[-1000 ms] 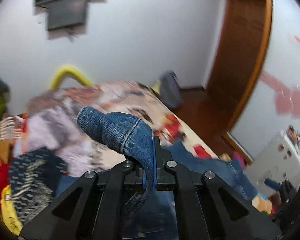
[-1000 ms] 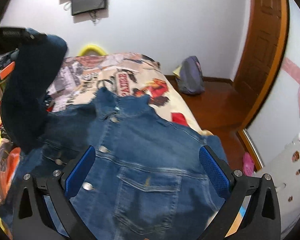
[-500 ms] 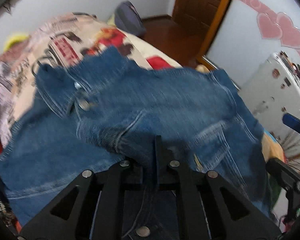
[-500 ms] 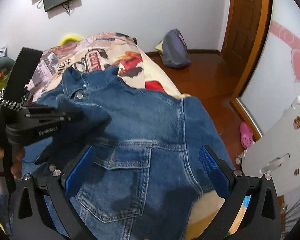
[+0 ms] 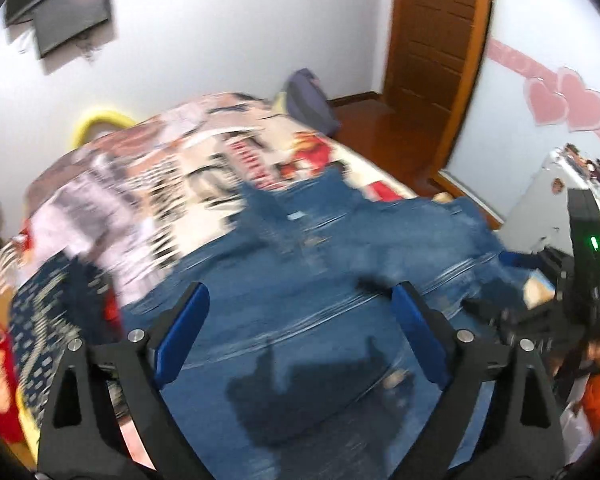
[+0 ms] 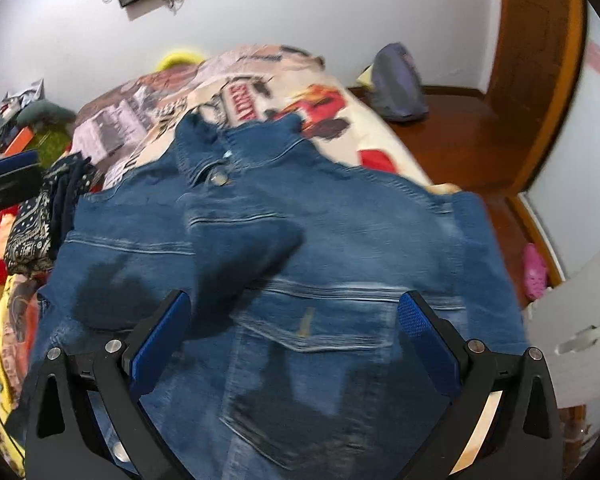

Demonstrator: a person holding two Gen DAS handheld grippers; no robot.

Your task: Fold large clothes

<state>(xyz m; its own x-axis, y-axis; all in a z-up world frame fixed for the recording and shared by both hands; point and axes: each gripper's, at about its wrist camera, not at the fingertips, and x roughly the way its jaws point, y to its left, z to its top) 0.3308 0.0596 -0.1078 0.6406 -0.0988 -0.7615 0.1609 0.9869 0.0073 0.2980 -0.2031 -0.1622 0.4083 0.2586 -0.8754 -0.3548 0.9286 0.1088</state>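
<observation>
A blue denim jacket (image 6: pixel 340 232) lies spread front-up on the bed, collar toward the far end; it also shows in the left wrist view (image 5: pixel 320 280). Its left sleeve (image 6: pixel 240 256) lies folded across the chest. My left gripper (image 5: pixel 300 320) is open and empty above the jacket's lower part. My right gripper (image 6: pixel 292 328) is open and empty above the chest pocket. The right gripper's body shows at the right edge of the left wrist view (image 5: pixel 580 264), and the left gripper shows at the left edge of the right wrist view (image 6: pixel 8 184).
The bed has a comic-print cover (image 6: pixel 240 92). A dark patterned garment (image 6: pixel 40 220) and red and yellow cloth lie at the bed's left side. A grey backpack (image 6: pixel 396 84) sits on the wooden floor by the door. A white cabinet (image 5: pixel 548 200) stands at right.
My left gripper carried the sleeve across the jacket, opened and let it go. The sleeve now rests on the chest. The right gripper stayed open, drifting slightly.
</observation>
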